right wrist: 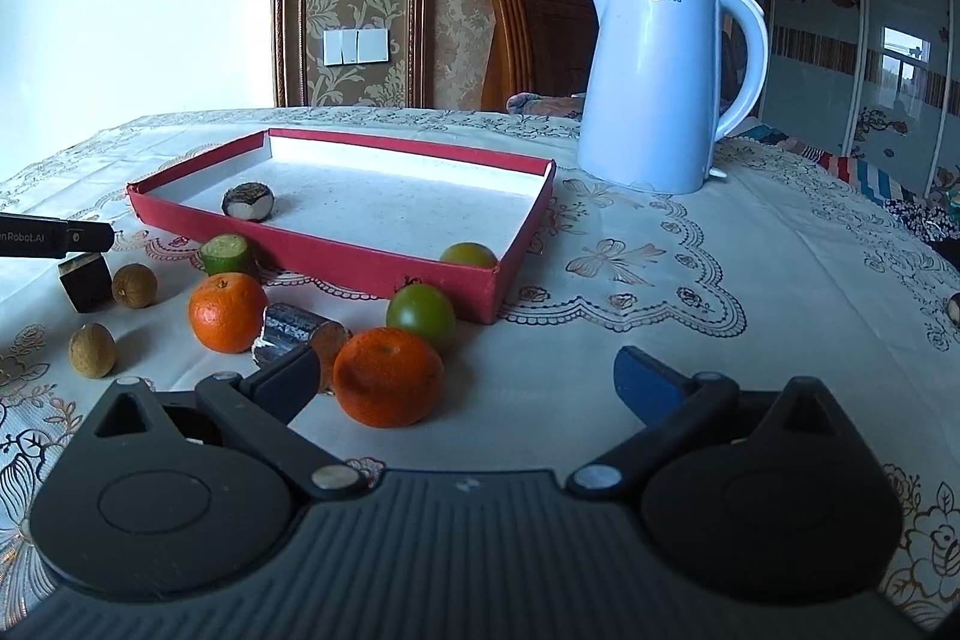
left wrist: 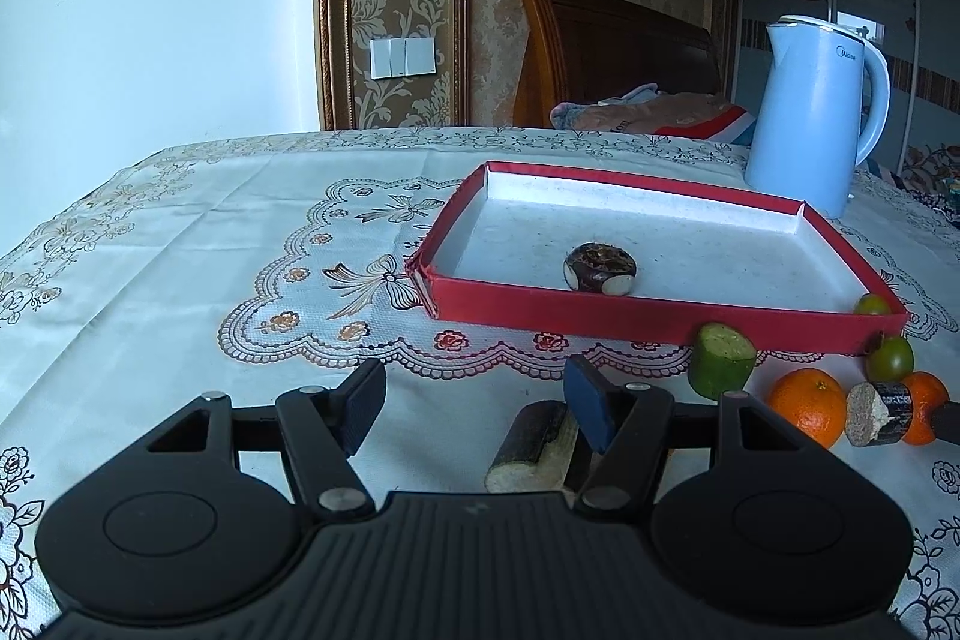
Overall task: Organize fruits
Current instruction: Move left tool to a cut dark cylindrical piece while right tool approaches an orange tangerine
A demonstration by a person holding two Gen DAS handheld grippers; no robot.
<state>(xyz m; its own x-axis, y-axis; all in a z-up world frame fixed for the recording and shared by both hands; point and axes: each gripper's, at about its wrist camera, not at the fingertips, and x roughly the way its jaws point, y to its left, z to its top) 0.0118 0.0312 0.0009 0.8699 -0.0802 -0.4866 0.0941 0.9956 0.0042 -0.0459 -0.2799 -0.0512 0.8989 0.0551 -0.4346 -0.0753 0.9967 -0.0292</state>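
Red-walled and white inside, the shallow tray holds one dark cut piece near its left end and a green fruit in its near right corner. Two oranges, a second green fruit and cut cane pieces crowd the tablecloth just before its front wall. Tilted downward, the right gripper stands wide and empty beside the nearer orange. Half-spread, the left gripper grips nothing; bare cloth lies ahead. A kettle stands beyond the tray.
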